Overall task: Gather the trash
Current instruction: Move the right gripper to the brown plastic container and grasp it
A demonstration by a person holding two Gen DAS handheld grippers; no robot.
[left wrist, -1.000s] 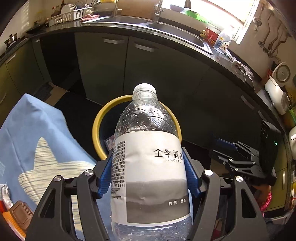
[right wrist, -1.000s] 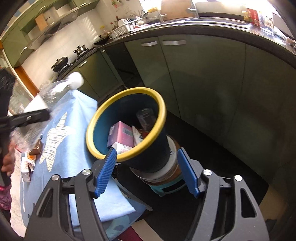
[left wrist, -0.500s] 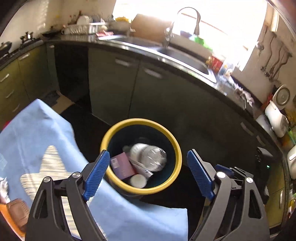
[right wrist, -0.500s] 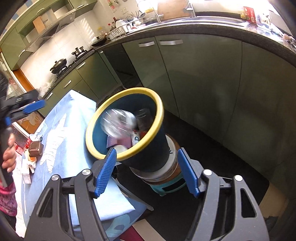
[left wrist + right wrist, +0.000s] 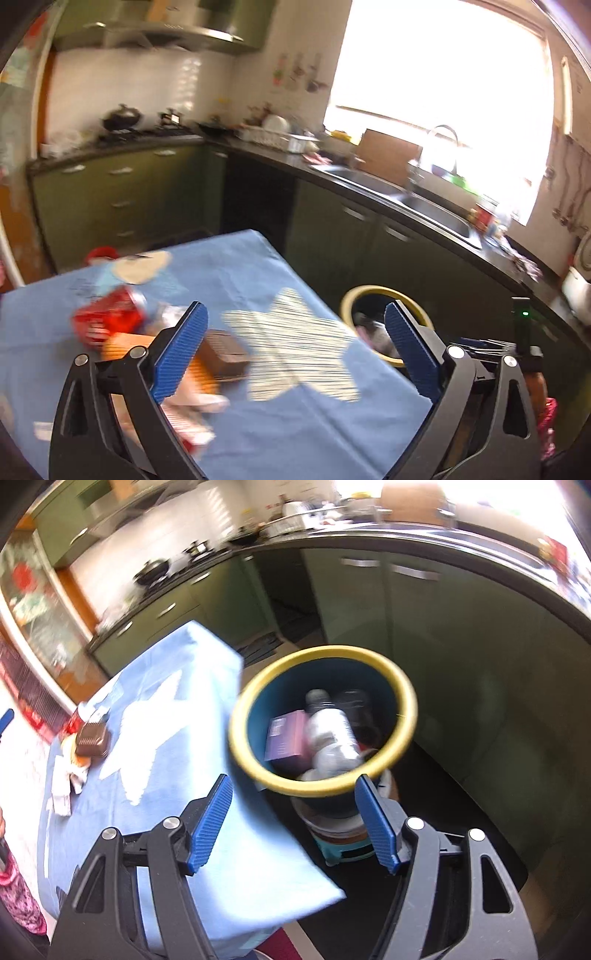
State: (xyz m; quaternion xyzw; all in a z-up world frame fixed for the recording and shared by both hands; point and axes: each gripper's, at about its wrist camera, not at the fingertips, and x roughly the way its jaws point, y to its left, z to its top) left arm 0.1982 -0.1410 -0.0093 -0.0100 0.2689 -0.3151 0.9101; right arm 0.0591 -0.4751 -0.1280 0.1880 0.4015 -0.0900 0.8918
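My left gripper [image 5: 295, 310] hangs over the blue-clothed table [image 5: 258, 266], its jaws still opening with nothing between them. Under it lie blurred pieces of trash: a red can [image 5: 107, 321], a brown box [image 5: 225, 354], an orange packet [image 5: 201, 373] and white wrappers [image 5: 192, 406]. The yellow-rimmed bin [image 5: 321, 653] stands past the table's corner, holding a clear water bottle [image 5: 328, 734], a purple box [image 5: 288, 738] and a clear cup [image 5: 354, 705]. My right gripper [image 5: 293, 819] is open just in front of the bin, its pads on nothing. The bin [image 5: 369, 290] also shows beside the left gripper's right finger.
The bin rests on a stack of low stools [image 5: 343, 845] on the dark floor. Green cabinets [image 5: 424, 627] under a black counter with a sink [image 5: 436, 206] run behind it. A stove with a pot [image 5: 122, 118] is at the back left. A pink sleeve [image 5: 18, 890] shows at the lower left.
The left gripper let the water bottle drop into the bin, opened wide and swung left over the table's trash. The right gripper drew back and now looks more down into the bin.
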